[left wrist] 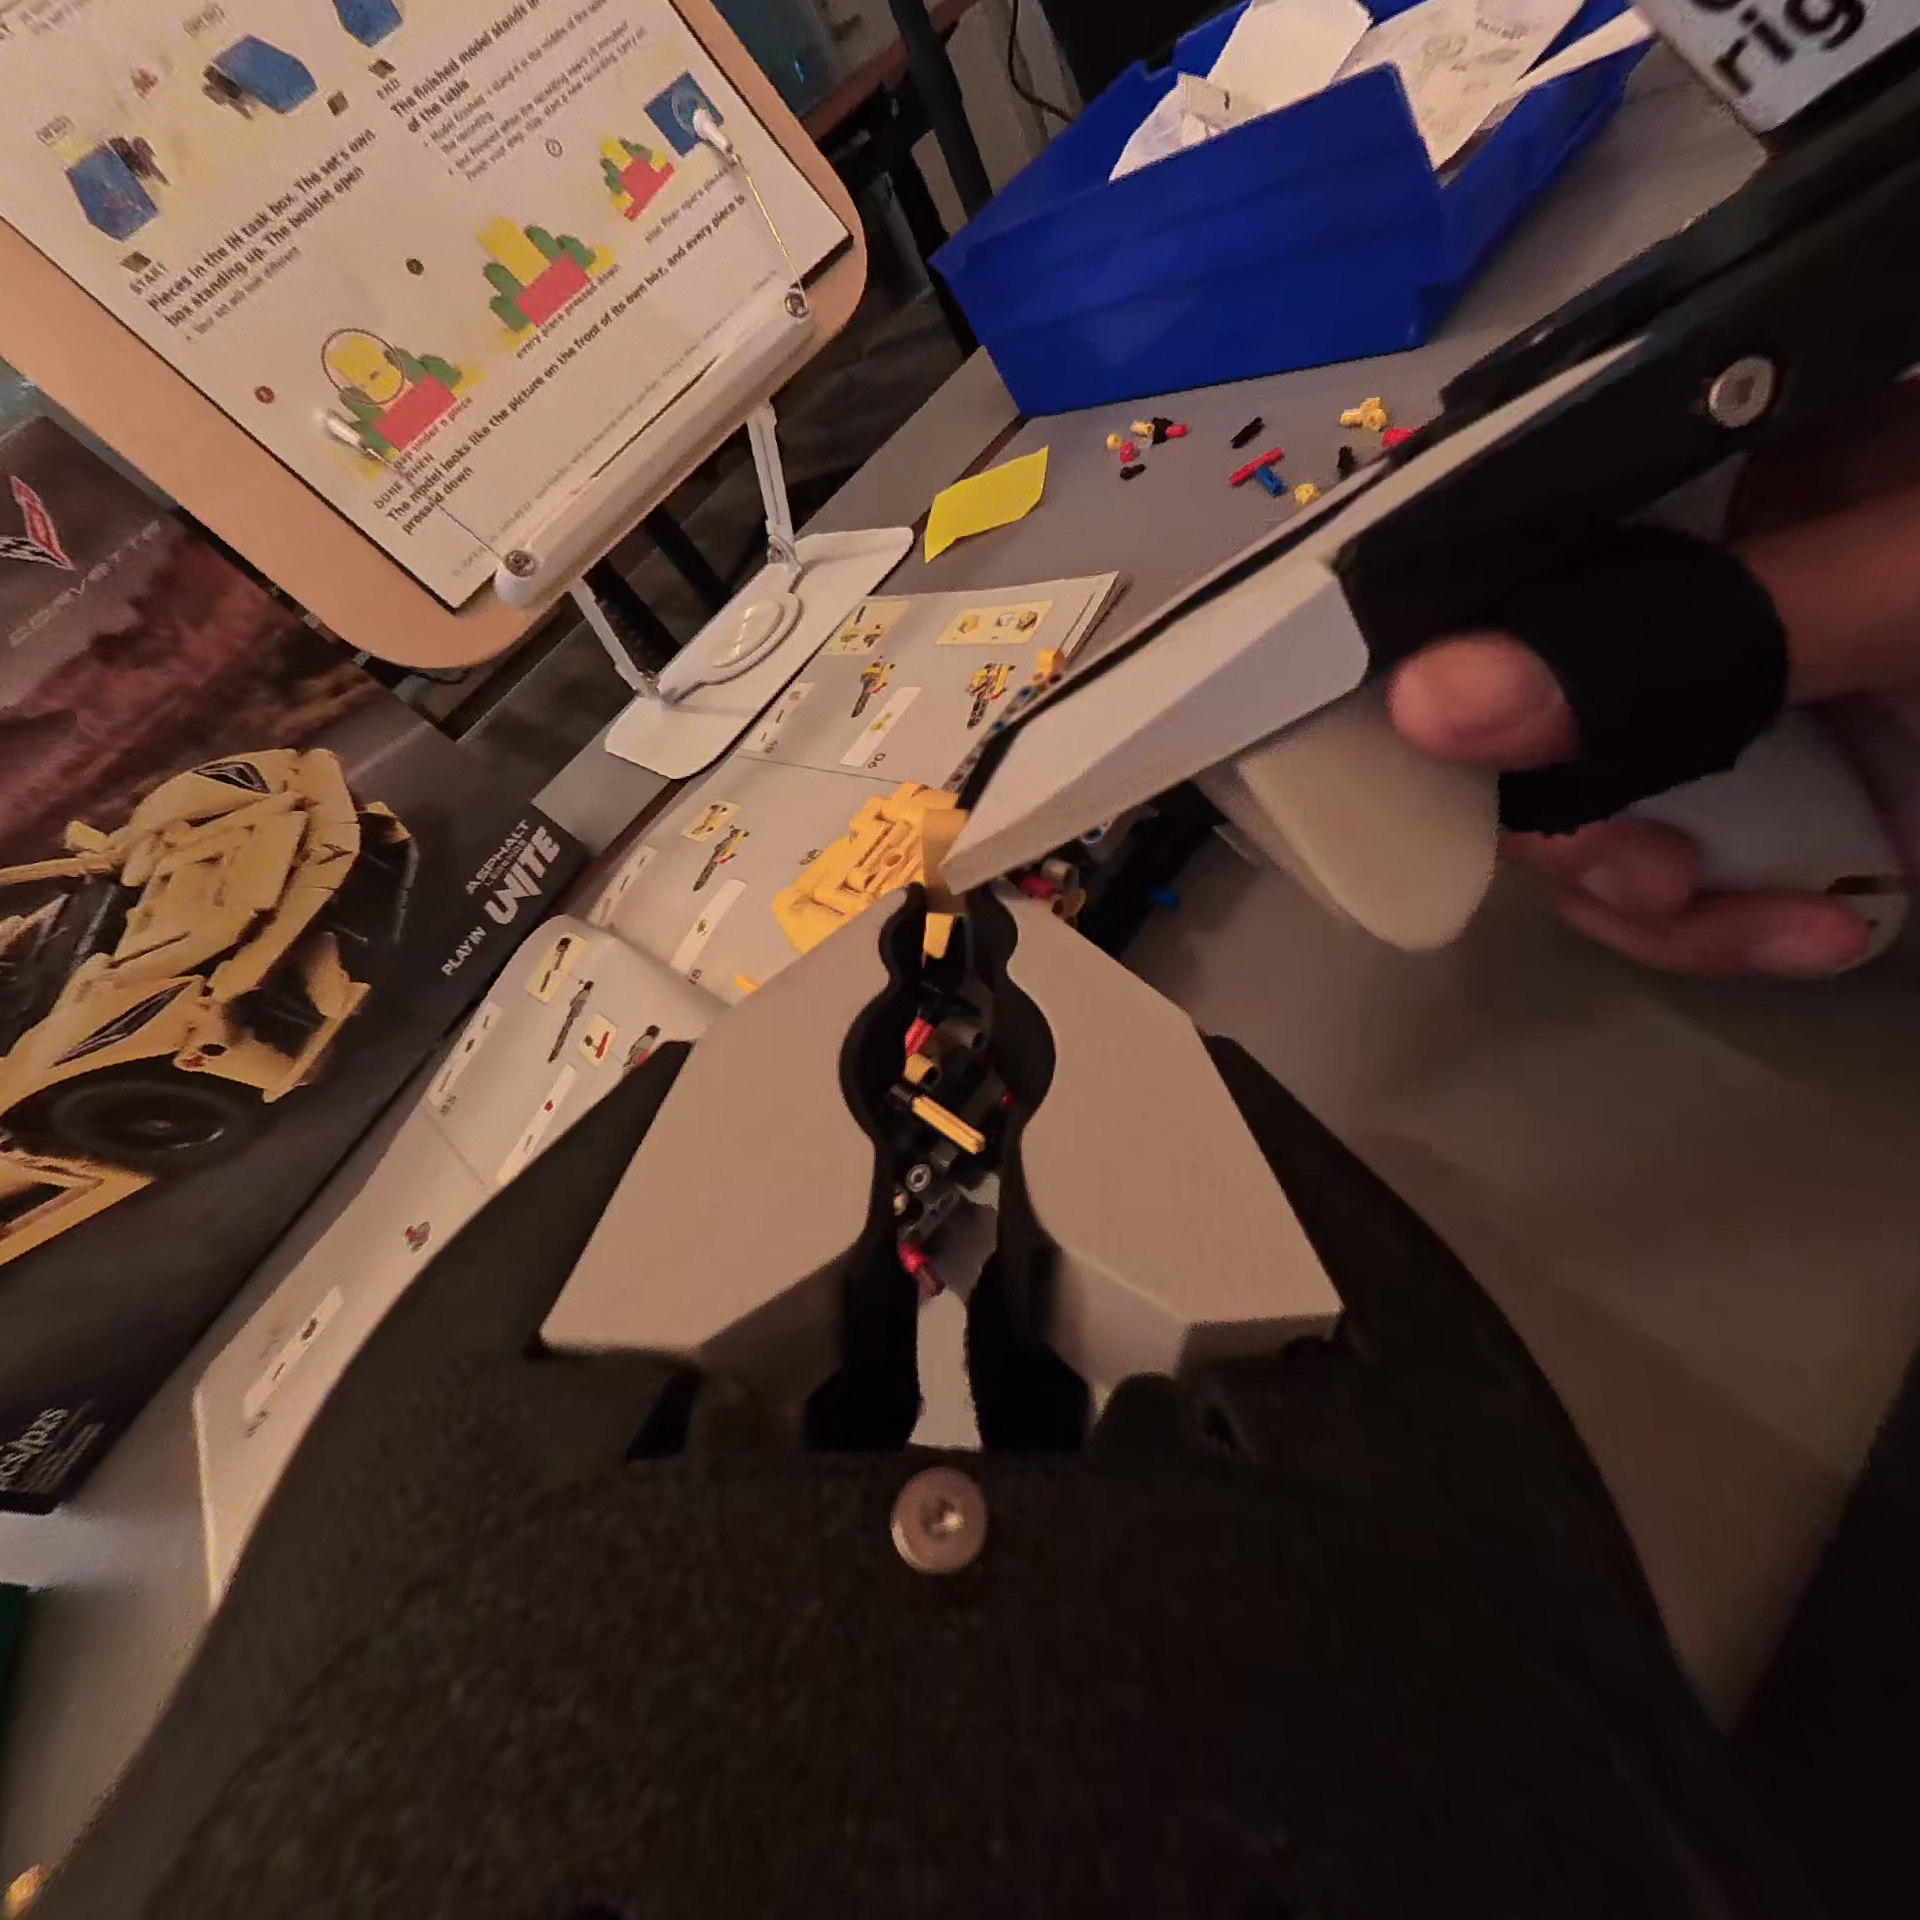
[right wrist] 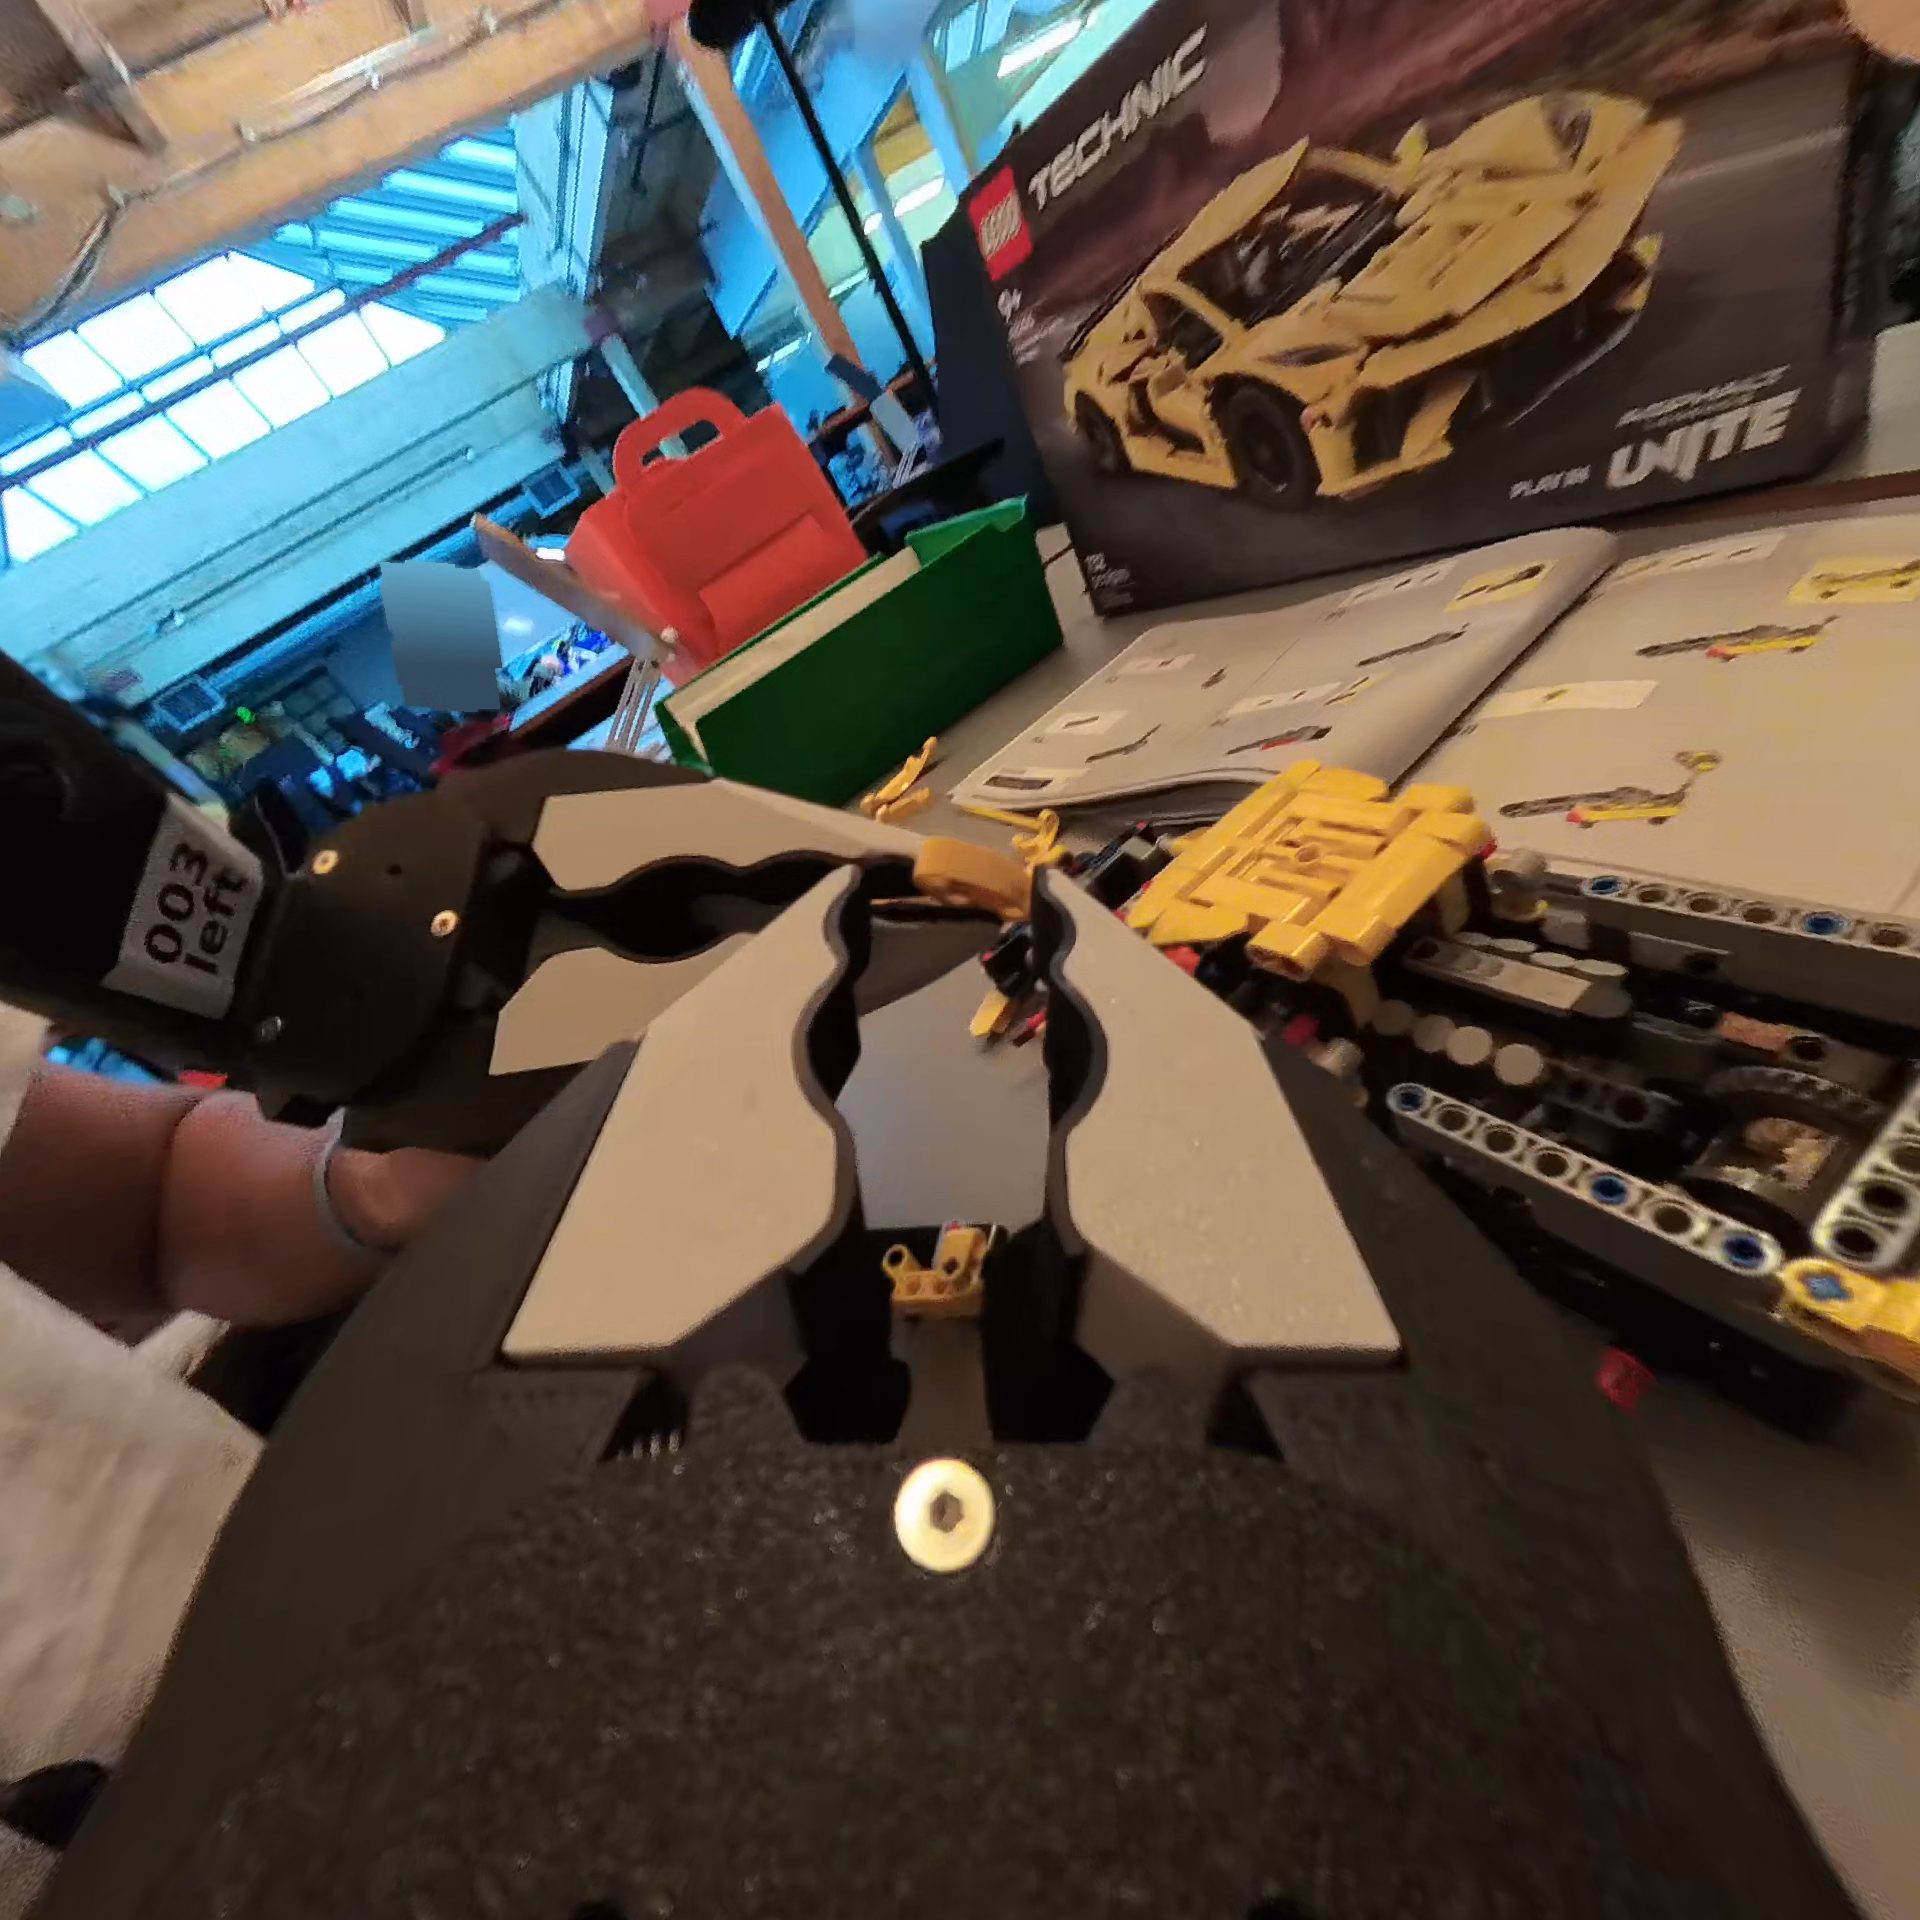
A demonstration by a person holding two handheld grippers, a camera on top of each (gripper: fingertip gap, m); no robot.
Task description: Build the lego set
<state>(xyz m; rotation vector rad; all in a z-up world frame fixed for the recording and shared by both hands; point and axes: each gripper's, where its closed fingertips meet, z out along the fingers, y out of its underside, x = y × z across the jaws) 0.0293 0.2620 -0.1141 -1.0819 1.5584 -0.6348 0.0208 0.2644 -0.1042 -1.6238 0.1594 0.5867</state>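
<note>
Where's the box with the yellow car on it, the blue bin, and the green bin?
Car box [right wrist: 1455, 312], right wrist view: on the printed front face, on the car picture.
Blue bin [left wrist: 1226, 249], left wrist view: on its front outer wall.
Green bin [right wrist: 883, 675], right wrist view: on its near side wall.

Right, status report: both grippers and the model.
Left gripper shut on yellow piece. Right gripper open, jaws straddling that piece. Car model part-built beside them. Loose yellow parts close by.

model [right wrist: 1320, 862] yellow, grey, black | bin [left wrist: 1247, 239] blue | tongs [right wrist: 951, 904] grey-black
</note>
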